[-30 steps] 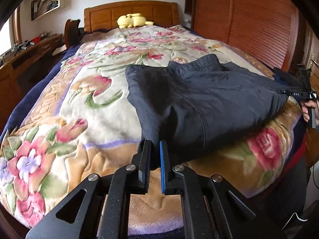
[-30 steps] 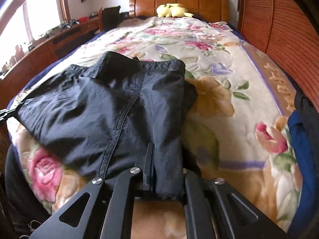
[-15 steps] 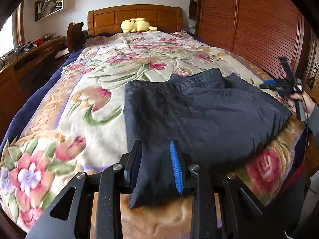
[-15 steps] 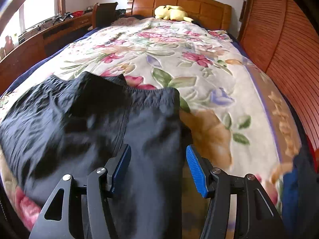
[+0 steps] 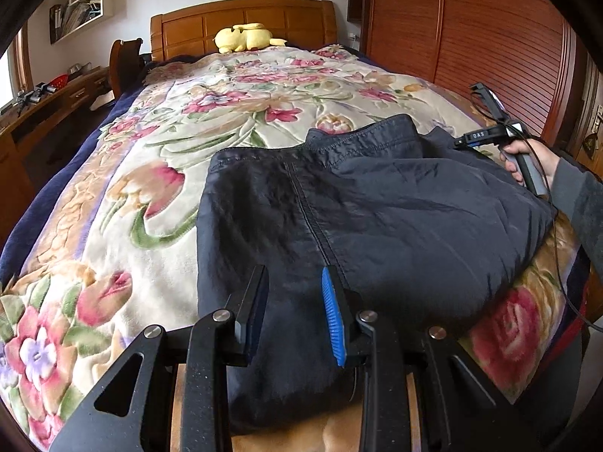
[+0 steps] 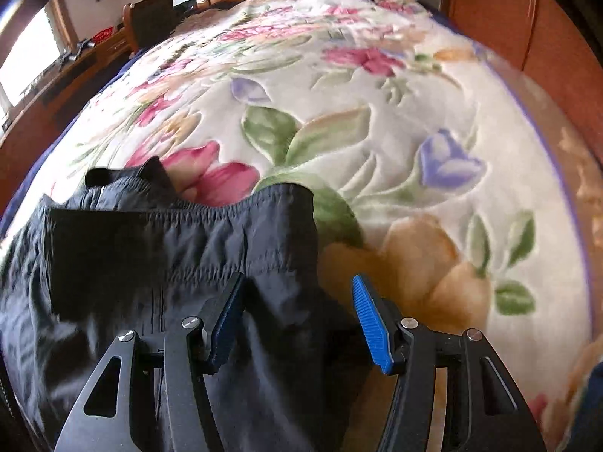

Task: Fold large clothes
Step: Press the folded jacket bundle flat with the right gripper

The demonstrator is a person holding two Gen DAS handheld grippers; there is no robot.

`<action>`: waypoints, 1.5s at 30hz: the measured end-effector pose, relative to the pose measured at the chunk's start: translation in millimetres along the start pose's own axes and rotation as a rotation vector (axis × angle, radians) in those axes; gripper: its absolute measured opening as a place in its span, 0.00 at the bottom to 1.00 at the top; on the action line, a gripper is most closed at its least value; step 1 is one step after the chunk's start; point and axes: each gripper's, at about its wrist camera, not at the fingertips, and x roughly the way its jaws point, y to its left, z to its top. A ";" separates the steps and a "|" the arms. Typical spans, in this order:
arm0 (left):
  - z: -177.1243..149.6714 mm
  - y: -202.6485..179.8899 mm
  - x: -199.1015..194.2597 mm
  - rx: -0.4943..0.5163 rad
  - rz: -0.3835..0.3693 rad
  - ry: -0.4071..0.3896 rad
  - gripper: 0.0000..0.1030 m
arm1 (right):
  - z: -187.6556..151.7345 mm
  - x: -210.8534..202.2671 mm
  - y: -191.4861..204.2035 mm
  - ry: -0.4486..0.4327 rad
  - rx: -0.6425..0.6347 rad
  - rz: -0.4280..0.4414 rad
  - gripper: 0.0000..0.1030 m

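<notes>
Floral bedding (image 5: 158,173) covered the bed, a yellow plush toy (image 5: 245,37) by the wooden headboard (image 5: 241,19). Dark folded trousers (image 5: 377,218) lay near its foot edge. Both tools had just let go: the left gripper (image 5: 294,316) stood slightly parted over the cloth, the right gripper (image 6: 297,320) spread wider above the waistband corner, gripping nothing.

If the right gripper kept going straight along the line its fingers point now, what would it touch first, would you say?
Most likely the dark trousers: the right gripper points down with open jaws over their right edge near the elastic waistband. The floral blanket begins just beside that edge, and depth is unclear, so a slight drift could land it there instead.
</notes>
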 end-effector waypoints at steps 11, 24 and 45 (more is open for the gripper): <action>4.4 -12.9 4.9 0.026 -0.017 0.006 0.29 | 19.2 8.9 16.7 -0.128 -0.148 -0.072 0.08; -8.8 -16.7 11.6 -0.004 -0.021 0.025 0.29 | 10.3 -2.4 52.3 -0.159 -0.201 -0.249 0.57; -9.9 -33.0 17.4 0.007 -0.066 0.023 0.29 | -2.7 78.6 181.8 -0.013 -0.280 0.111 0.44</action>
